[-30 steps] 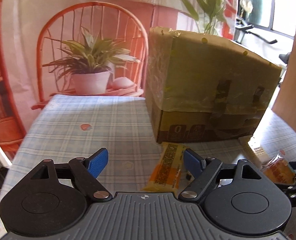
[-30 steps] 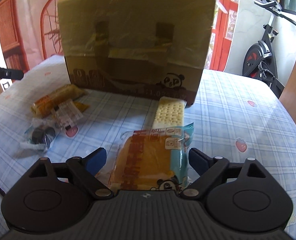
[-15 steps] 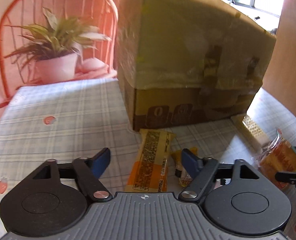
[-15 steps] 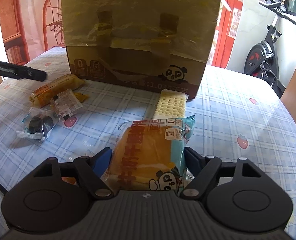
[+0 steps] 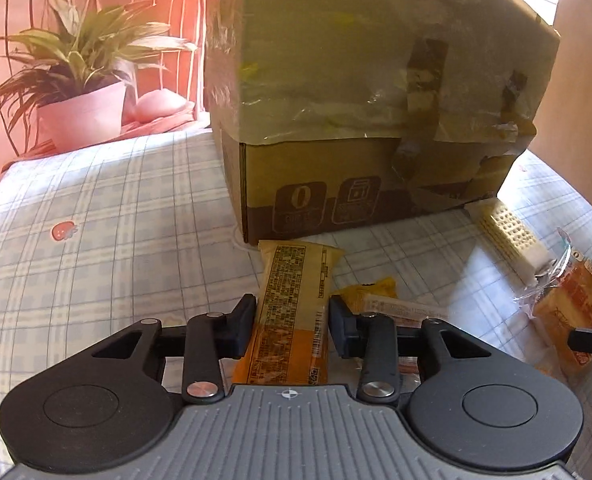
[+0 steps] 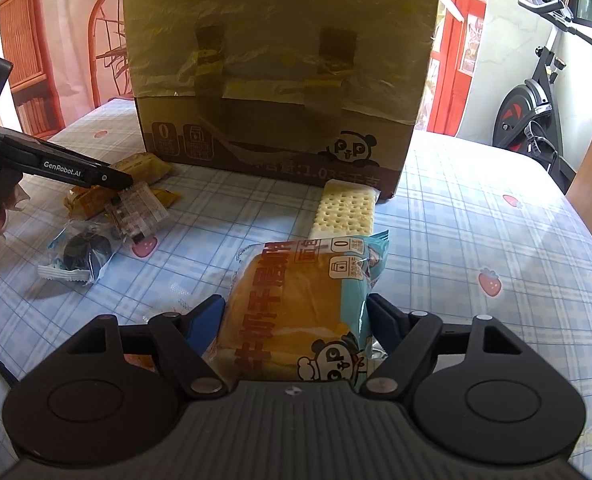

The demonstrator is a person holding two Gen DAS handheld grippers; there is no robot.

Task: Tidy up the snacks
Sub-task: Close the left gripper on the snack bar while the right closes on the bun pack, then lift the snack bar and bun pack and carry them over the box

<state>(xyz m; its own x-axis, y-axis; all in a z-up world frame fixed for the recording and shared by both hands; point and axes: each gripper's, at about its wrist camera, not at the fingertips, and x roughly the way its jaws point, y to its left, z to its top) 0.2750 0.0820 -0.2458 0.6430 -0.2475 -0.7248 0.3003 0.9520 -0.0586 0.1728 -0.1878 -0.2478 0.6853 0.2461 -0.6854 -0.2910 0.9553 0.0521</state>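
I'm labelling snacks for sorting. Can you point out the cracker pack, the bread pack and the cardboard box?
cracker pack (image 6: 345, 210), right wrist view, dotted top face.
bread pack (image 6: 296, 304), right wrist view, orange front.
cardboard box (image 6: 280, 52), right wrist view, taped front wall.

Left gripper (image 5: 292, 326) jaws closing; right gripper (image 6: 296, 322) jaws clamped.

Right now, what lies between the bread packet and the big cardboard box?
A cracker pack, lying lengthwise from the bread packet to the cardboard box; the right wrist view shows it best.

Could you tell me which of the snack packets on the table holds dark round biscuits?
The clear packet with white crimped ends, nearest the table's left edge in the right wrist view; the other packets show yellow, orange or pale contents.
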